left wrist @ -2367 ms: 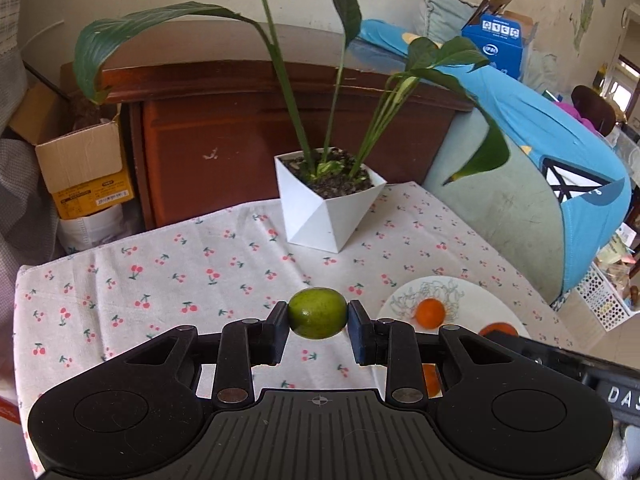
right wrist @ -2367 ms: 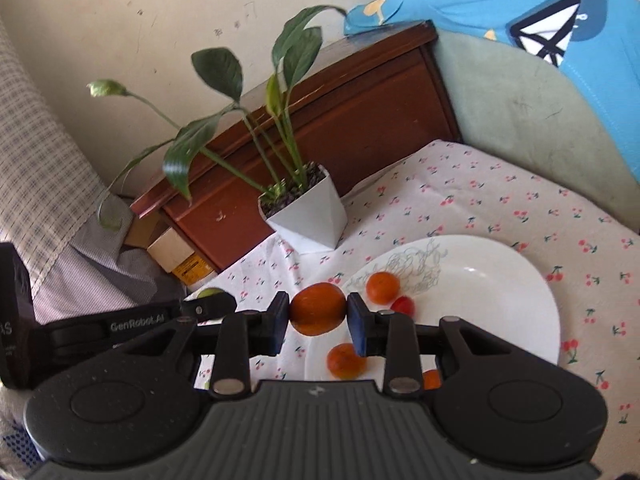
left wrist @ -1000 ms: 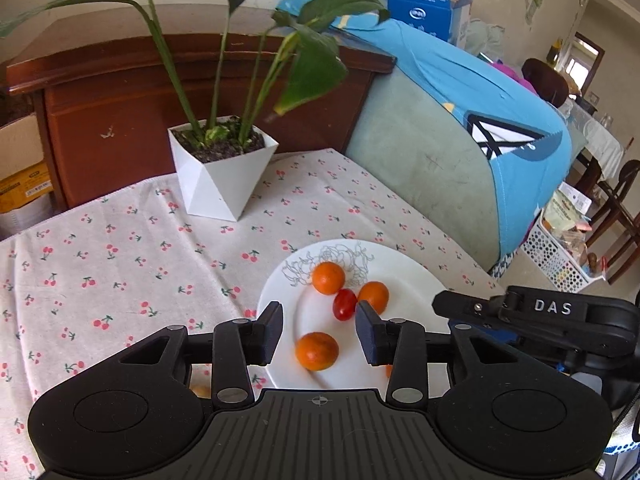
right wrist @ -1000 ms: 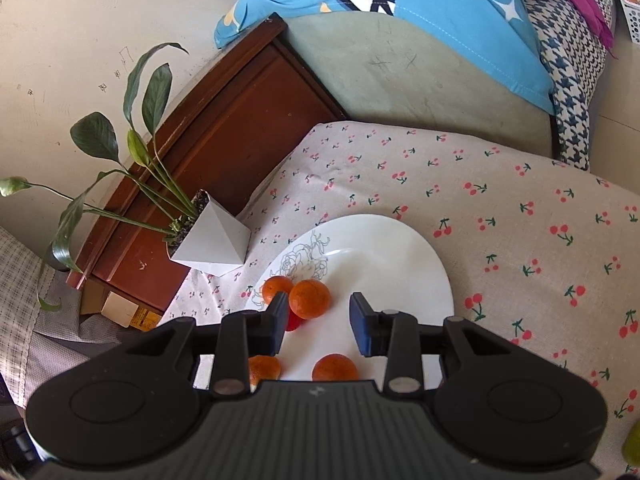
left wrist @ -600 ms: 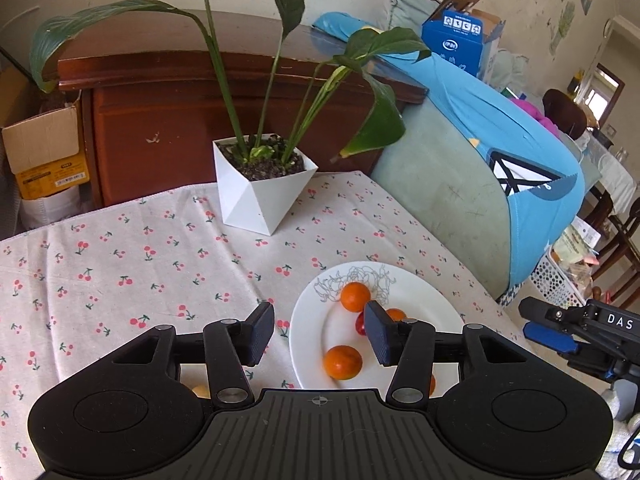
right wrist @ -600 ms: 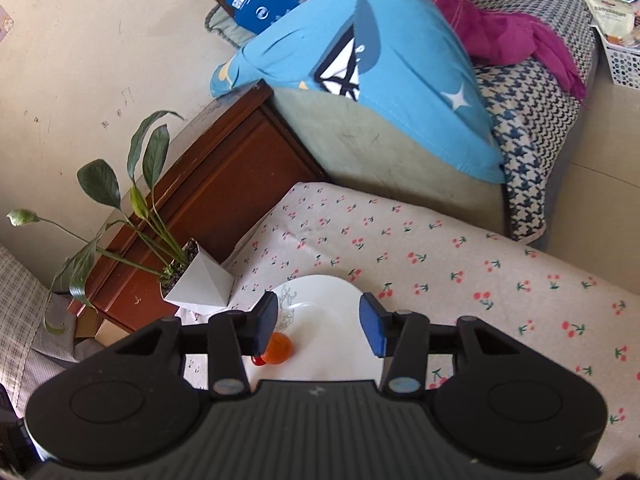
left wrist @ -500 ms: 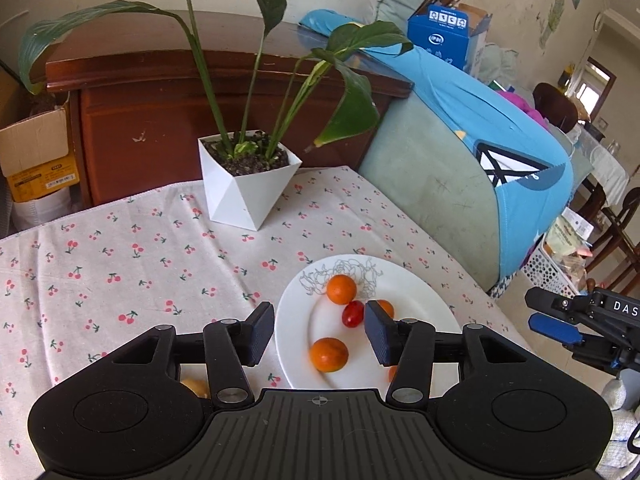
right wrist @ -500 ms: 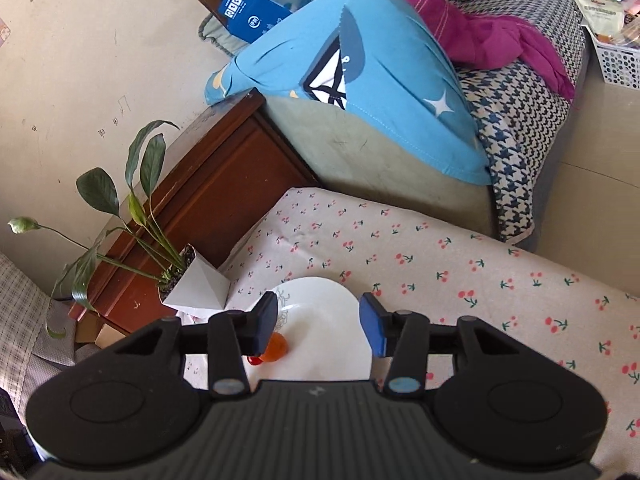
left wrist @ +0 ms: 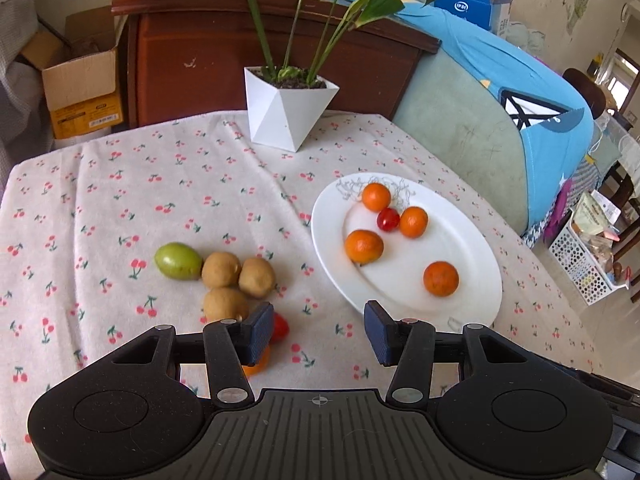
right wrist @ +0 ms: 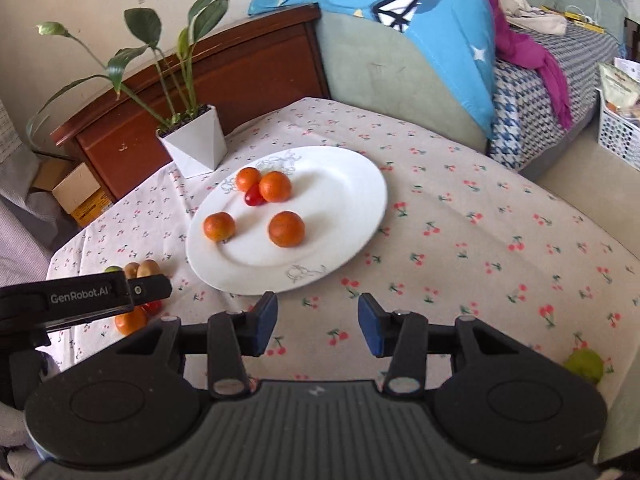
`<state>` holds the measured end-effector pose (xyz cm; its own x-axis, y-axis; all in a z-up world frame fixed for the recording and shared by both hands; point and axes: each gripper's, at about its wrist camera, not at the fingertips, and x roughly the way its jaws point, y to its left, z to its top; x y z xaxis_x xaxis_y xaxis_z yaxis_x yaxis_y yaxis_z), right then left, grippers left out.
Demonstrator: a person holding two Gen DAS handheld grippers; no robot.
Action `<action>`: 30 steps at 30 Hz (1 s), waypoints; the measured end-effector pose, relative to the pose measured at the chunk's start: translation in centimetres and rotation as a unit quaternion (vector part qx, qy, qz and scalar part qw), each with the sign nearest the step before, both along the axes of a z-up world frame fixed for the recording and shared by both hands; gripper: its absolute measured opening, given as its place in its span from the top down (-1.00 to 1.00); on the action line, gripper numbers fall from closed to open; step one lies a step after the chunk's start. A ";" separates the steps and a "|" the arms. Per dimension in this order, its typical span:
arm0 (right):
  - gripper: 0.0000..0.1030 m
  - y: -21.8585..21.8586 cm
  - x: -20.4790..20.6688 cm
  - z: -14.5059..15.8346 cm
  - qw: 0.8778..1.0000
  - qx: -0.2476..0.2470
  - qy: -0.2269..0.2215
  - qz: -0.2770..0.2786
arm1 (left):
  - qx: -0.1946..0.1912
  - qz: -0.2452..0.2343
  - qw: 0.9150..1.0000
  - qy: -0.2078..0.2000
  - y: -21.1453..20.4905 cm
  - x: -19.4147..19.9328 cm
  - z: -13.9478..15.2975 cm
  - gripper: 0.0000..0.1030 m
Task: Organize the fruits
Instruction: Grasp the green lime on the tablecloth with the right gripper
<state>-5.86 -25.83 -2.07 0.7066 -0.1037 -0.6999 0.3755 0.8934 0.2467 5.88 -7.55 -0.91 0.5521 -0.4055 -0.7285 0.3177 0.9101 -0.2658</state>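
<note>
Fruit sits in two groups on the cherry-print tablecloth (left wrist: 120, 184). At left, a green fruit (left wrist: 178, 261) touches three brown kiwis (left wrist: 236, 280); a red tomato (left wrist: 280, 326) and an orange piece (left wrist: 256, 364) lie partly behind the left gripper (left wrist: 316, 332). At right, a white plate (left wrist: 472, 264) holds four oranges (left wrist: 364, 245) and a cherry tomato (left wrist: 388, 219). Both grippers tilt down over the cloth, jaws apart, nothing between them. Right gripper (right wrist: 318, 322) hovers just before the plate's near rim; another green fruit (right wrist: 584, 365) lies far right.
</note>
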 end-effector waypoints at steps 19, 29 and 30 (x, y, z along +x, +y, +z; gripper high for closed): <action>0.12 -4.3 -9.8 -0.7 0.984 -0.097 0.041 -0.142 | -0.016 -0.071 0.997 0.016 -2.3 -5.4 -0.7 0.06; 0.27 -4.3 -8.8 -2.1 0.983 -0.117 0.049 -0.133 | -0.008 -0.059 0.998 0.024 -1.9 -5.2 -1.4 0.06; 0.27 -4.2 -8.7 -2.2 0.983 -0.122 0.050 -0.131 | -0.007 -0.059 0.998 0.024 -2.0 -5.2 -1.5 0.06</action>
